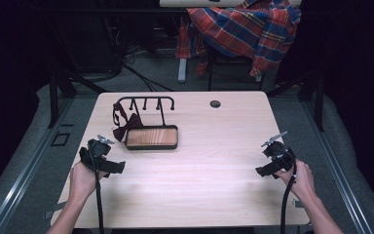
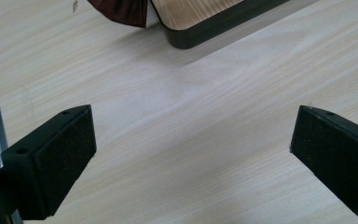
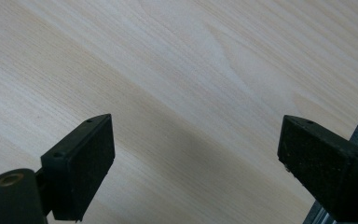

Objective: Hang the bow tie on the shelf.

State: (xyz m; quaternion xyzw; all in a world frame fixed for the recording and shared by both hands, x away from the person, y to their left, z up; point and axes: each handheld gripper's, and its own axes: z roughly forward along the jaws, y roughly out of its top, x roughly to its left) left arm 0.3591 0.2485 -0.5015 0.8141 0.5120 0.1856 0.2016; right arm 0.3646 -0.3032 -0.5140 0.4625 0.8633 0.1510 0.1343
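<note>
A black rack with hooks (image 1: 145,103) rises from a wooden tray base (image 1: 152,138) at the table's back left. A dark red bow tie (image 1: 125,126) hangs from the rack's left end and droops beside the tray. My left gripper (image 1: 111,167) sits low over the table in front of the tray, held in a hand, its jaws open and empty. In the left gripper view (image 2: 193,140) the tray corner (image 2: 205,28) and the bow tie's edge (image 2: 126,11) lie ahead. My right gripper (image 1: 268,169) rests near the right edge, open, with bare wood between its jaws (image 3: 196,149).
The wooden table (image 1: 209,161) has a round cable hole (image 1: 215,104) at the back. A plaid cloth (image 1: 248,29) is draped over a chair behind the table. Metal rails (image 1: 343,195) run along both sides.
</note>
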